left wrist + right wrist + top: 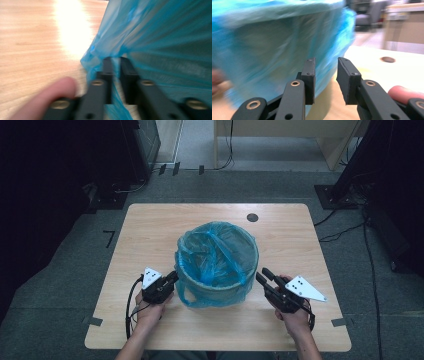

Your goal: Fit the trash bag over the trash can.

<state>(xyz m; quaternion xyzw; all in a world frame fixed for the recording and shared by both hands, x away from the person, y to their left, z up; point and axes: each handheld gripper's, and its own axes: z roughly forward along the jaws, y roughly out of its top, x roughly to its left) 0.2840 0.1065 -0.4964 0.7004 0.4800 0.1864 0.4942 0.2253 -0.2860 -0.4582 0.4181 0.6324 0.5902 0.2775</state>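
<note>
My left claw pinches the blue bag low on the bin, probably to tug it. The bin sits mid-desk. My right claw waits alongside, jaws apart, empty.

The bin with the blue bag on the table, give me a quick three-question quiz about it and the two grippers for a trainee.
1. True or false: the blue bag lines the bin.
2. Which gripper has bag plastic between its fingers? A) left gripper B) right gripper
3. What marks the table beyond the bin?

Key:
1. True.
2. A. In the left gripper view a fold of the bag sits in the narrow gap; the right gripper's fingers stand apart, with nothing between them.
3. A small round hole.
</note>
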